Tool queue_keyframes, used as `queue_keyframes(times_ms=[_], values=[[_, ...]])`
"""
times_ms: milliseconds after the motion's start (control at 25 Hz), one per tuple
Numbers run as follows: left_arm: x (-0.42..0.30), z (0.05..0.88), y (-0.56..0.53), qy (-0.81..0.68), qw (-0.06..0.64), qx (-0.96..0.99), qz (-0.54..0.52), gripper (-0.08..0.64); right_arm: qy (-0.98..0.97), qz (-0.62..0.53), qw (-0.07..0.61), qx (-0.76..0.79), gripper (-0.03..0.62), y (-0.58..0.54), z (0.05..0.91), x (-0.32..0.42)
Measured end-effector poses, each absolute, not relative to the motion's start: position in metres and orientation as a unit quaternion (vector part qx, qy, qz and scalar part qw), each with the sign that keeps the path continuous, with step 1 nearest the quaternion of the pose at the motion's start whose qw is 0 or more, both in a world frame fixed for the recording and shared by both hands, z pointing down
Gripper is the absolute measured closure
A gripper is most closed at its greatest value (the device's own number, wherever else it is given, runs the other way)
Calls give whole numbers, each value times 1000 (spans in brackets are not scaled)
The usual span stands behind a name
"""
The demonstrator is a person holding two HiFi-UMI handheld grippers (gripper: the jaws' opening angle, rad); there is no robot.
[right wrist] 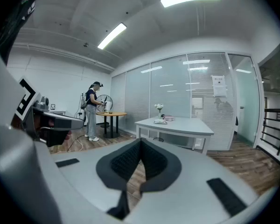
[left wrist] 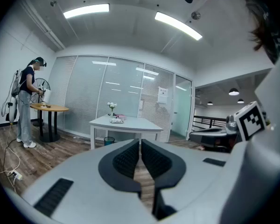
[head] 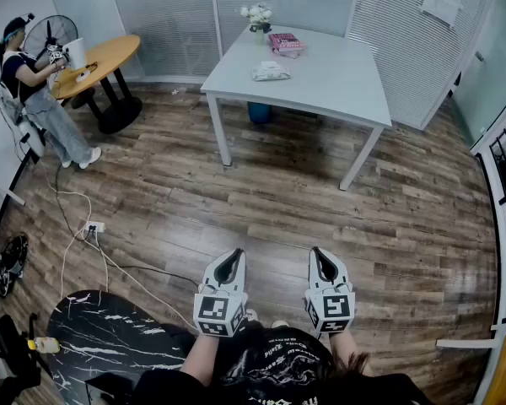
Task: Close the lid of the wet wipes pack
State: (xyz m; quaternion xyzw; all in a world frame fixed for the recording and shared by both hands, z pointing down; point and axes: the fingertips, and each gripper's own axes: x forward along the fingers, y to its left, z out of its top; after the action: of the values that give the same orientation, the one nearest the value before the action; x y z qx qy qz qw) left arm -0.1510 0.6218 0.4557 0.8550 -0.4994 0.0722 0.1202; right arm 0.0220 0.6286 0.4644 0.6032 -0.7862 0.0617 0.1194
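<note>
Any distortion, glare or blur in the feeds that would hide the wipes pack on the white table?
Head view: fisheye bend at the edges, even light, the wet wipes pack small but clear on the white table. Left gripper view: strongly curved, ceiling lights bright, pack tiny. Right gripper view: same curvature, dark corners, pack tiny.

white left gripper [head: 233, 256], right gripper [head: 319, 254], marker cubes [head: 218, 312], black printed shirt [head: 278, 368]

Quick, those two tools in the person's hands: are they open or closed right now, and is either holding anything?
The left tool is closed, holding nothing.
The right tool is closed, holding nothing.
</note>
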Motion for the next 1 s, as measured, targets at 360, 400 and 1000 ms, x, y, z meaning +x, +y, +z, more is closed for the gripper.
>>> queue_keyframes(times_ms=[360, 400, 1000], values=[[-184, 450, 610, -494, 108, 860, 65, 541, -769, 42, 129, 625, 594, 624, 458, 13], [-185, 450, 609, -489, 106, 863, 65, 541, -768, 40, 127, 627, 594, 625, 457, 10], [-186, 458, 585, -469, 99, 874, 74, 541, -782, 61, 102, 611, 594, 600, 468, 1]])
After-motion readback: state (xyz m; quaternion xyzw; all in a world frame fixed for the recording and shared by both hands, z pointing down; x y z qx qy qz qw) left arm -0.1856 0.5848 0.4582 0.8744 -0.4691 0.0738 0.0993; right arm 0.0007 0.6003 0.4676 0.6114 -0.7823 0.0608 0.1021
